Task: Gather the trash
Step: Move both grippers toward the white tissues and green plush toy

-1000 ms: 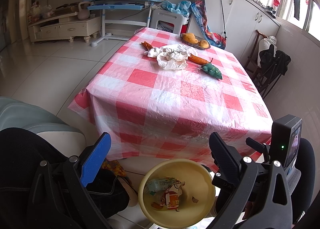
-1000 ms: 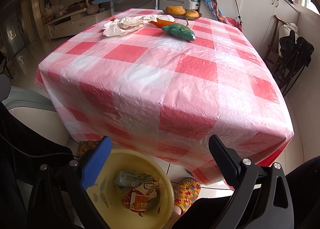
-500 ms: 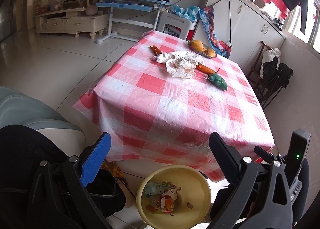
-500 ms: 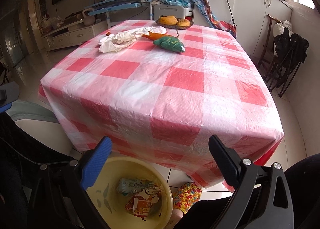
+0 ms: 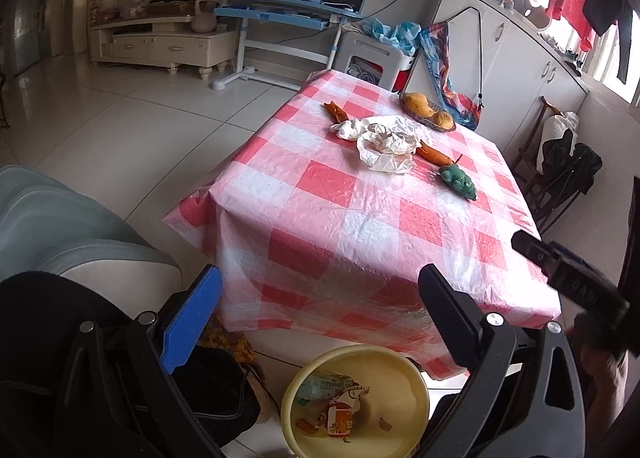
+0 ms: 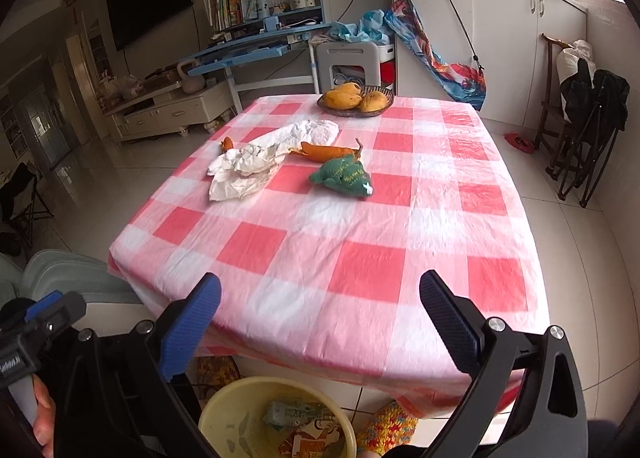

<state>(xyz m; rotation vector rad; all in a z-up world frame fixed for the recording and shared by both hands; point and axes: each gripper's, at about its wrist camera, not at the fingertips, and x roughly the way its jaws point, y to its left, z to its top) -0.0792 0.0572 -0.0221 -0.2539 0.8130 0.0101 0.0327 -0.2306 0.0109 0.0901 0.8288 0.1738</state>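
Two grippers, both empty, jaws spread wide on each, hovering off the near edge of the tabletop [image 6: 360, 266]. The left gripper [image 5: 320, 310] sits low by the corner and the right gripper [image 6: 320, 310] looks straight down the length of the checkered cloth.

The yellow basin [image 5: 400, 378] on the floor just below the near edge already has a couple of wrappers in it (a greenish packet and a red-and-white one, as far as I can tell), so I'd say we're between pickups: part of the trash is in, more to go.

What's left that reads as trash is the crumpled white plastic [image 6: 256, 161] out in the far half of the tabletop. It's lying right up against an orange carrot [image 6: 324, 151], with a second carrot [image 6: 227, 143] poking out at its other end, and a green knitted toy [image 6: 342, 175] just beside the first one. Further back there's a basket of mangoes [image 6: 356, 97], which I'd guess stays put.

Next move, in my judgement: one gripper reaches well forward over the cloth, comes down on a raised fold of the plastic and pinches it. The stuff looks thin and floppy, so it'll probably trail and could drag a carrot along. Grabbing near the middle of the bunch, away from the carrot side, seems the safer bet, then back over the basin to drop it.
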